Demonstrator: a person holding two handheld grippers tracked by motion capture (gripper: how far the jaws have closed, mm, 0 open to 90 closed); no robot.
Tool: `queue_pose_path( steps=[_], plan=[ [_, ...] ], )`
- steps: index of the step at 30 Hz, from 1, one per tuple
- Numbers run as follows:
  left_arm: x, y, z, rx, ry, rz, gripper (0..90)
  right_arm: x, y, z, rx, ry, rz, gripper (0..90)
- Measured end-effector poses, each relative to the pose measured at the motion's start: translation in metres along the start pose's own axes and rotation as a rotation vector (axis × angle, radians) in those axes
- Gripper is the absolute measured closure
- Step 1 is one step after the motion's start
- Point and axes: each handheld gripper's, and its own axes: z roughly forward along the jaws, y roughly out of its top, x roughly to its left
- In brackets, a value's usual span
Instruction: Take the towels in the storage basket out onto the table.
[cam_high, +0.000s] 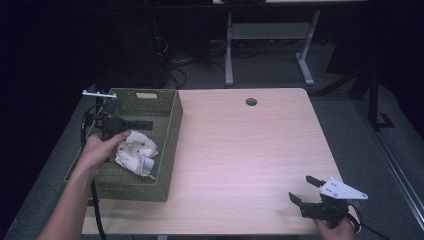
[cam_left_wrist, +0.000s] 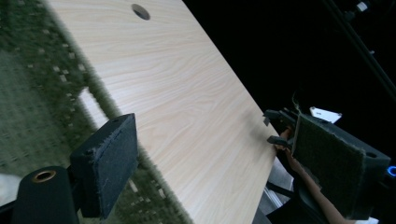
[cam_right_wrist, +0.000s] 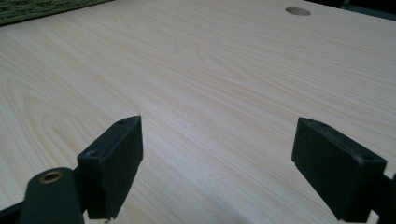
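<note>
1. Fingers of your left gripper (cam_high: 142, 122) stand released, jaws spread wide with nothing between them; in the left gripper view the pads (cam_left_wrist: 108, 161) frame bare table and basket wall.
2. Your right gripper (cam_high: 305, 189) is likewise released, jaws apart over the near right corner of the table (cam_high: 250, 150), holding nothing.
3. The cloth (cam_high: 136, 151), crumpled and cream-coloured, lies inside the green basket (cam_high: 170, 150), on its floor toward the near end.
4. Your left hand (cam_high: 100, 149) is at the basket, touching or just over the cloth's left edge; contact cannot be confirmed.
5. Governing relation: the cloth sits on the near side of the left jaws, which point across the basket toward its right wall. The bundle's long axis runs roughly from far-left to near-right.
6. Judgement: the left gripper is much the nearer; the right is well apart, across the table.
</note>
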Motion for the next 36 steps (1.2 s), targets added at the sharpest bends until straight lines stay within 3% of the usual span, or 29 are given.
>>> queue_pose_path(
  steps=[8,11,19,24,30,36],
  plan=[
    [0.018,-0.006,-0.010,-0.001,0.069,-0.044,13.7,0.000,0.000,0.000,0.000,-0.003,0.001,16.0],
    [0.024,-0.008,-0.012,-0.006,0.077,-0.060,13.7,0.000,0.000,0.000,0.000,-0.004,-0.002,16.0],
    [0.035,-0.012,-0.018,0.021,0.189,-0.075,13.7,0.001,0.001,-0.001,0.004,-0.002,-0.004,16.0],
    [0.043,-0.016,-0.019,0.029,0.234,-0.087,13.9,0.002,0.001,-0.001,0.008,0.000,-0.007,16.0],
    [0.050,-0.017,-0.014,0.085,0.317,-0.092,14.5,0.002,0.000,0.000,0.009,-0.003,-0.017,16.0],
    [0.053,-0.017,-0.007,0.125,0.353,-0.105,14.5,0.002,0.000,0.000,0.009,-0.003,-0.016,16.0]
  ],
)
